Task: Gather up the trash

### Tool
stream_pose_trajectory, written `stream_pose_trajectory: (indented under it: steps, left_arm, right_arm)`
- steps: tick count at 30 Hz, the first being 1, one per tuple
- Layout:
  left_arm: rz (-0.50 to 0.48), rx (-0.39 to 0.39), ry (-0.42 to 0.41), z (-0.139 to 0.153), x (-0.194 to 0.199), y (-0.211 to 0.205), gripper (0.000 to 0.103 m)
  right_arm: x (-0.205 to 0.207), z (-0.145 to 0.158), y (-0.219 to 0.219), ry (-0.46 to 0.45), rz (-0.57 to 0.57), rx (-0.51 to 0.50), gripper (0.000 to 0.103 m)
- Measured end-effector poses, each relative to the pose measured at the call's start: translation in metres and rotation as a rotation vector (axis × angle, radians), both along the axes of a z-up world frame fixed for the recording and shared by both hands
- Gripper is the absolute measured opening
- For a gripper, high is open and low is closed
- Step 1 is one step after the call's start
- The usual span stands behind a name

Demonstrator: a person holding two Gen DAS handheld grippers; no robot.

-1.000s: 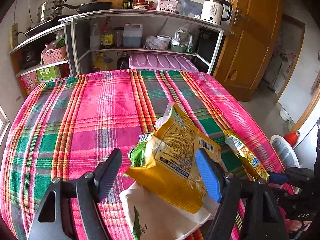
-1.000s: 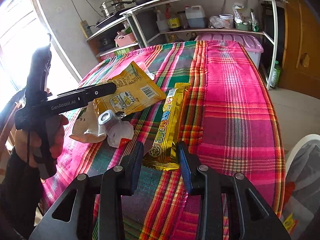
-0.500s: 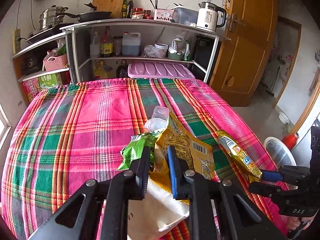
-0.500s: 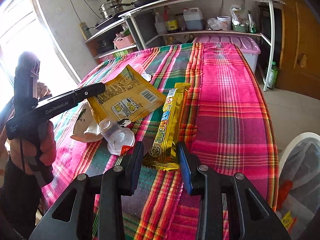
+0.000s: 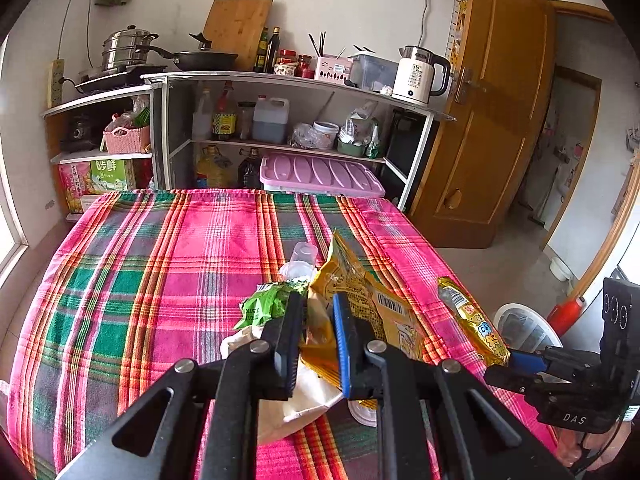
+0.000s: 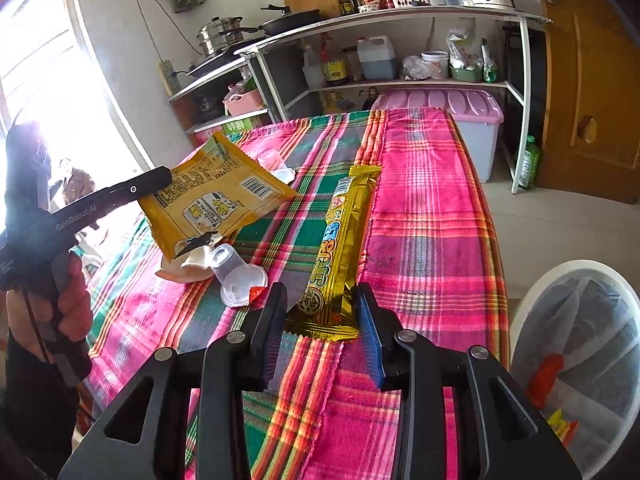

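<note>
Right wrist view: L gripper (image 6: 176,178) clamped on yellow bag (image 6: 212,196), lifted above table (image 6: 432,216); thin edge grip, could slip. R gripper (image 6: 322,320) pinching gold bar wrapper (image 6: 340,248) by its end; may sag, snag beside bin (image 6: 576,360).

A table (image 5: 168,248) covered in a pink, green and orange plaid cloth is taken as the reference. Beyond its far edge, a white metal shelf unit (image 5: 280,80) is set against a pale plastered wall (image 5: 360,4). A wooden door (image 5: 496,120) is found right of the shelving. A bright window (image 6: 44,68) is located left of the table. A grey floor (image 5: 500,256) is visible right of the table.
</note>
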State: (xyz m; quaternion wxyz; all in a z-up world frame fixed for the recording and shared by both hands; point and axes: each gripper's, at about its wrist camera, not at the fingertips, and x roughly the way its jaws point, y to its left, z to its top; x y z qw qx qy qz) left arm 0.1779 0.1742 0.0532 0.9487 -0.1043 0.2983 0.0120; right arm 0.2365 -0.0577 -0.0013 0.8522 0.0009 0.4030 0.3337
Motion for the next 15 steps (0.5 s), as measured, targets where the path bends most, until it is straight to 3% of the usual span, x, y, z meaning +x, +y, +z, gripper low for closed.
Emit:
stream_pose_trajectory:
  steps: [15]
  left_arm:
    - [-0.105, -0.059, -0.031, 0.008, -0.018, -0.074, 0.016]
  right_arm:
    - [-0.03, 0.019, -0.069, -0.047, -0.111, 0.005, 0.036]
